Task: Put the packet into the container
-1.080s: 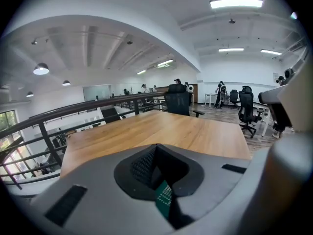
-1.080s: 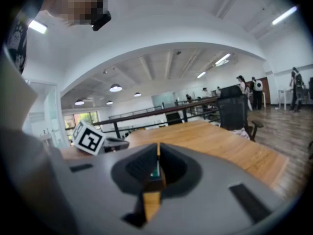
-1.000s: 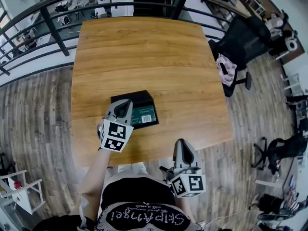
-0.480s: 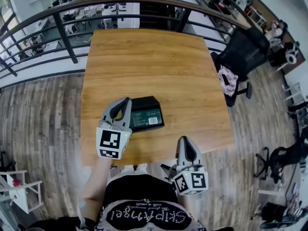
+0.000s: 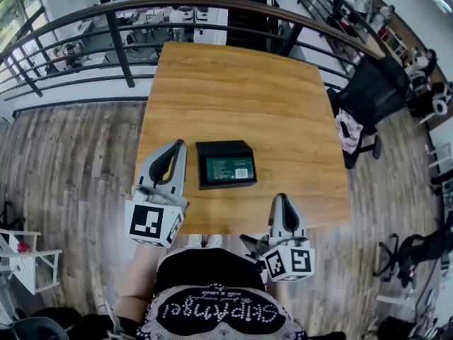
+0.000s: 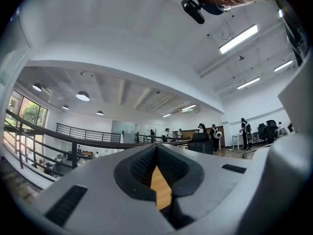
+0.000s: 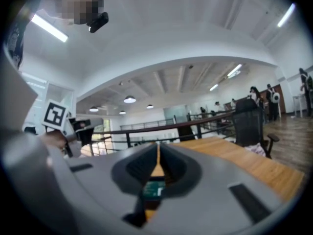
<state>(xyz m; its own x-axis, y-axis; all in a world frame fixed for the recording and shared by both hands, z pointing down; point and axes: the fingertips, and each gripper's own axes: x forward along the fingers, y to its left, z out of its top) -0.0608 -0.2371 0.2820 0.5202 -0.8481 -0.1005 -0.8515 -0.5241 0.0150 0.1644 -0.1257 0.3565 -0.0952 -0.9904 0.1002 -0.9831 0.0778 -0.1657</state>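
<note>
A green packet point(image 5: 228, 168) with a white label lies flat inside a shallow black container point(image 5: 223, 146) on the wooden table point(image 5: 241, 91). My left gripper point(image 5: 174, 147) hovers just left of the container, apart from it, jaws shut and empty. My right gripper point(image 5: 281, 199) is over the table's near edge, to the right of and nearer than the container, jaws also shut with nothing held. In the right gripper view the packet point(image 7: 153, 190) shows through the slit below the shut right gripper point(image 7: 158, 147). The left gripper view shows the left gripper point(image 6: 156, 148) pressed together over bare table.
A black railing point(image 5: 212, 9) runs behind the table's far edge. A black office chair point(image 5: 371, 94) with a pink cloth stands off the table's right side. A white stool point(image 5: 28, 264) sits on the floor at lower left. People stand far off.
My left gripper has drawn back leftward off the container's left edge, so the packet and container now lie fully uncovered. The right gripper has barely moved.
</note>
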